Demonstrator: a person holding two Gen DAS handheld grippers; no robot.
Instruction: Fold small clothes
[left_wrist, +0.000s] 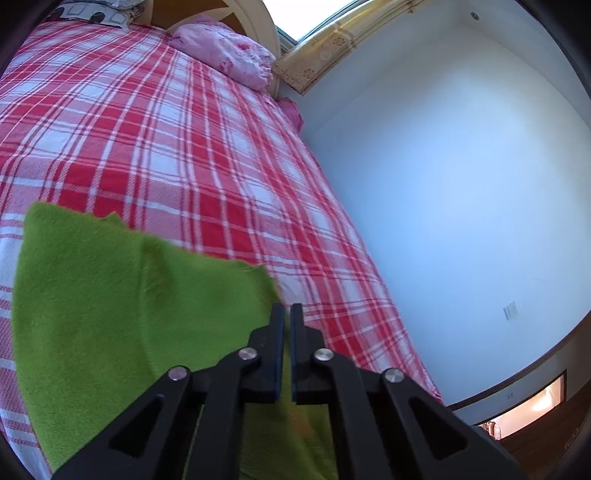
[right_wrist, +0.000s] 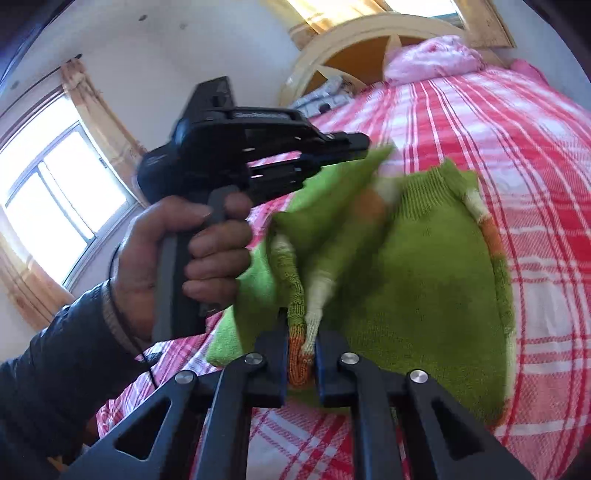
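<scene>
Sweater (right_wrist: 424, 266), green knit with orange-and-cream cuffs, rumpled; right tongs (right_wrist: 301, 325) pinch a cuff, left tongs (left_wrist: 287, 314) closed.

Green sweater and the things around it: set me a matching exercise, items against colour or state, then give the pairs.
Items:
1. green sweater
2. bed cover
3. pillow
4. right hand-held gripper

Descriptions:
A. pink, at the headboard
B. shut on a striped cuff
C. red and white plaid
D. knitted, partly lifted off the bed

Pairs: 1-D, 2-C, 3-A, 4-B
</scene>
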